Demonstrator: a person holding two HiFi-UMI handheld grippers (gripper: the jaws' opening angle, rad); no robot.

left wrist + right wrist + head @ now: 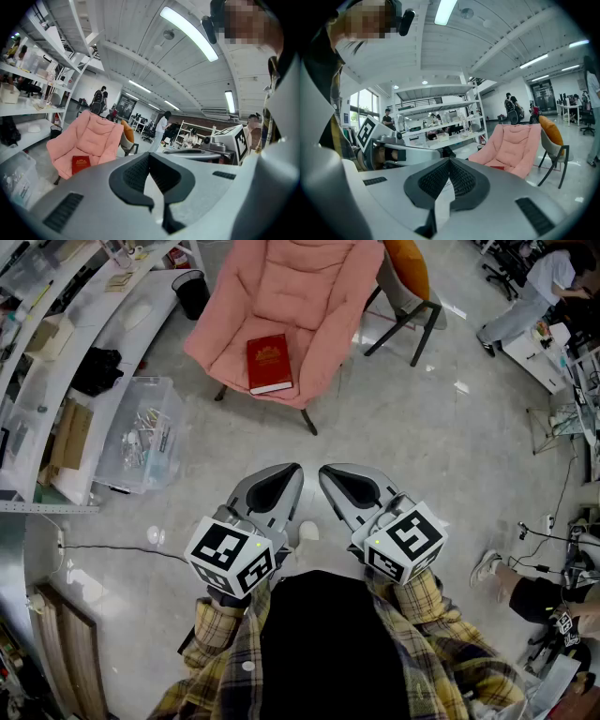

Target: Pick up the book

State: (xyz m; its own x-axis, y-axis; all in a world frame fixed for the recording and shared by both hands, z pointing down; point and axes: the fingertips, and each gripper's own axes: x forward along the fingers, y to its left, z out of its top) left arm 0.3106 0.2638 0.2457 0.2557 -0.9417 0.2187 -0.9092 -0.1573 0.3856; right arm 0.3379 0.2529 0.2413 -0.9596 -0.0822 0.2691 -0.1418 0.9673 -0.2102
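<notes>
A red book (pixel 269 364) lies flat on the seat of a pink lounge chair (pixel 281 296) ahead of me; it also shows as the book (pixel 80 164) in the left gripper view and as a red sliver of the book (pixel 497 166) in the right gripper view. My left gripper (pixel 293 470) and right gripper (pixel 325 472) hang side by side near my chest, well short of the chair. Both are shut with the tips meeting and nothing between them, as seen at the left gripper (pixel 149 155) and the right gripper (pixel 450 161).
A clear plastic bin (pixel 141 435) of small parts sits on the floor left of the chair, beside white shelving (pixel 56 352). An orange chair (pixel 412 287) stands behind the pink one. A black waste bin (pixel 191 292) is at the back left. A seated person's legs (pixel 534 592) are at right.
</notes>
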